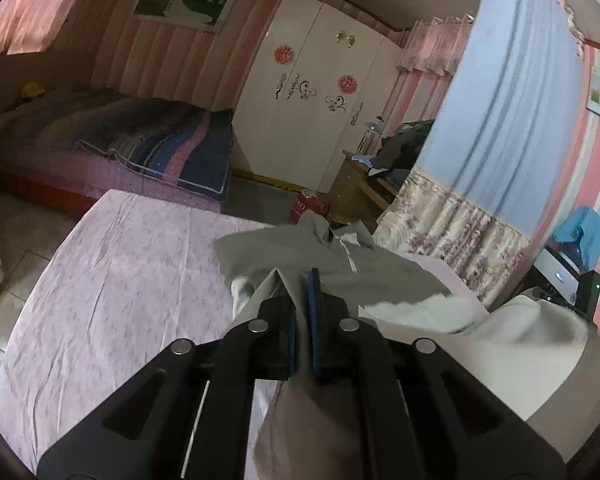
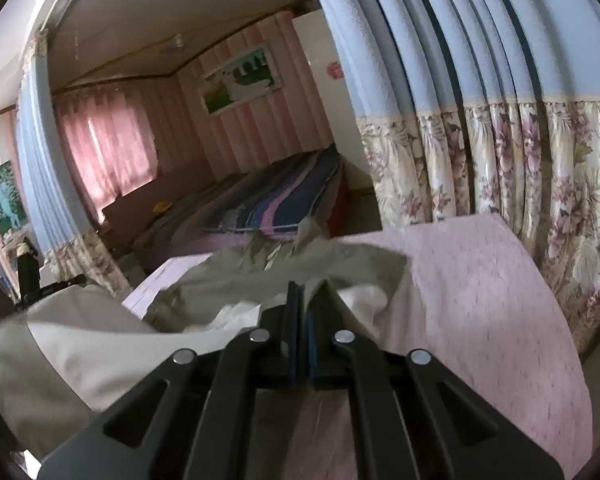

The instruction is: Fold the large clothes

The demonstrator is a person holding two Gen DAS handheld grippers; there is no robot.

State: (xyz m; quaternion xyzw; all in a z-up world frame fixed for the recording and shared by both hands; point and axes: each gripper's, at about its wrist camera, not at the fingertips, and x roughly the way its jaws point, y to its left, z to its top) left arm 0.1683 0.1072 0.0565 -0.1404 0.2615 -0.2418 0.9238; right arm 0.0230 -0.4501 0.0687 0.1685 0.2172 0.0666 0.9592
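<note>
Left wrist view: the left gripper (image 1: 300,280) was clamped on a fold of the grey shirt (image 1: 340,256); the fabric rose between its jaws, then spread ahead toward the collar on the pink-covered table (image 1: 112,272); a striped bed (image 1: 148,140) and white wardrobe (image 1: 300,92) stood beyond. Right wrist view: the right gripper (image 2: 302,292) was likewise clenched on the shirt's near edge; the cloth lay ahead and leftward; floral curtains (image 2: 500,160) hung behind.
</note>
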